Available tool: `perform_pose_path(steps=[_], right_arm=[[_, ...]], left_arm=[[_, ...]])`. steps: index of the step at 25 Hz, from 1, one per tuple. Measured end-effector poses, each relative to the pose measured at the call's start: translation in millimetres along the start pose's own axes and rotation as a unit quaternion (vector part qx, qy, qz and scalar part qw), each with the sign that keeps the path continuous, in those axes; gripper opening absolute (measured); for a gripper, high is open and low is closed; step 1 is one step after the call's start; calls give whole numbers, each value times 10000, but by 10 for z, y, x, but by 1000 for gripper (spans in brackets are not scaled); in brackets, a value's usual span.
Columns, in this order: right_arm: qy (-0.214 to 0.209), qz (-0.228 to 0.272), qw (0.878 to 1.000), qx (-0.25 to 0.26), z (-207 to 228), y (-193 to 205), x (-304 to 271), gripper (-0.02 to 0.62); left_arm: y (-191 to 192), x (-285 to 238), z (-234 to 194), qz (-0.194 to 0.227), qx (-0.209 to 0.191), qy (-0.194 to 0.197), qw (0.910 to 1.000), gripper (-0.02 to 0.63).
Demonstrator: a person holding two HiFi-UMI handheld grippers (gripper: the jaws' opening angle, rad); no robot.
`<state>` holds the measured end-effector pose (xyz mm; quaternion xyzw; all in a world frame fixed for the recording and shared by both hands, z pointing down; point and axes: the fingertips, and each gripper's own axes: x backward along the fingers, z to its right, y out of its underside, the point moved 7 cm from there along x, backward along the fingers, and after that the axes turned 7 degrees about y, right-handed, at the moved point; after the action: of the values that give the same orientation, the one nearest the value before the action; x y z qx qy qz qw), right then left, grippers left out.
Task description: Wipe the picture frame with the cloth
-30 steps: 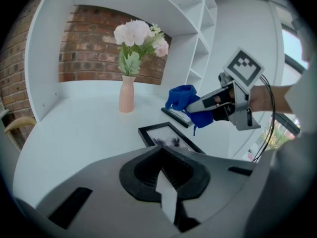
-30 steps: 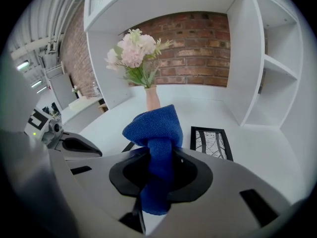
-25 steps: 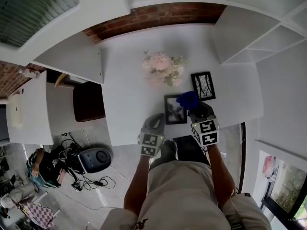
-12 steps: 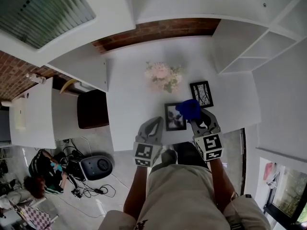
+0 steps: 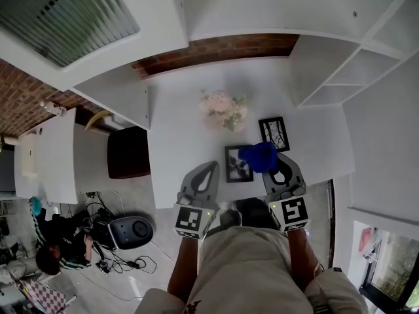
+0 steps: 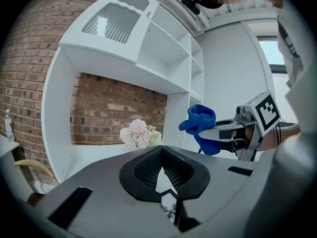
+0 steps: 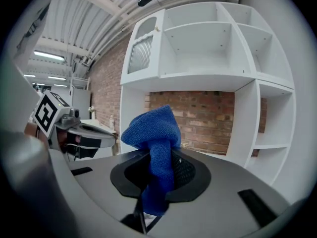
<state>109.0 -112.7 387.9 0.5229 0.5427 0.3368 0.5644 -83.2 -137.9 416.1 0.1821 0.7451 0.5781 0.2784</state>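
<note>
Our left gripper [image 5: 211, 167] has its jaws pressed together on nothing, and we hold it at the near edge of the table [image 5: 177, 136], just left of the picture frame [image 5: 237, 163] that sits on the white top. Our right gripper [image 5: 273, 167] pinches the blue cloth [image 5: 260, 156], which bunches up above its tips by the frame's right edge; we cannot tell whether they touch. A second frame [image 5: 273, 131] sits just behind, with pale flowers [image 5: 223, 108] farther back
</note>
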Motion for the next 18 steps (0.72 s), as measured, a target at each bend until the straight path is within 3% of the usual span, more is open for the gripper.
perform_pose_path(steps=[18], right_arm=[[-133, 128, 9998, 80, -13, -165, 10, 64]], left_arm=[[-181, 46, 37, 150, -178, -55, 9997, -3]])
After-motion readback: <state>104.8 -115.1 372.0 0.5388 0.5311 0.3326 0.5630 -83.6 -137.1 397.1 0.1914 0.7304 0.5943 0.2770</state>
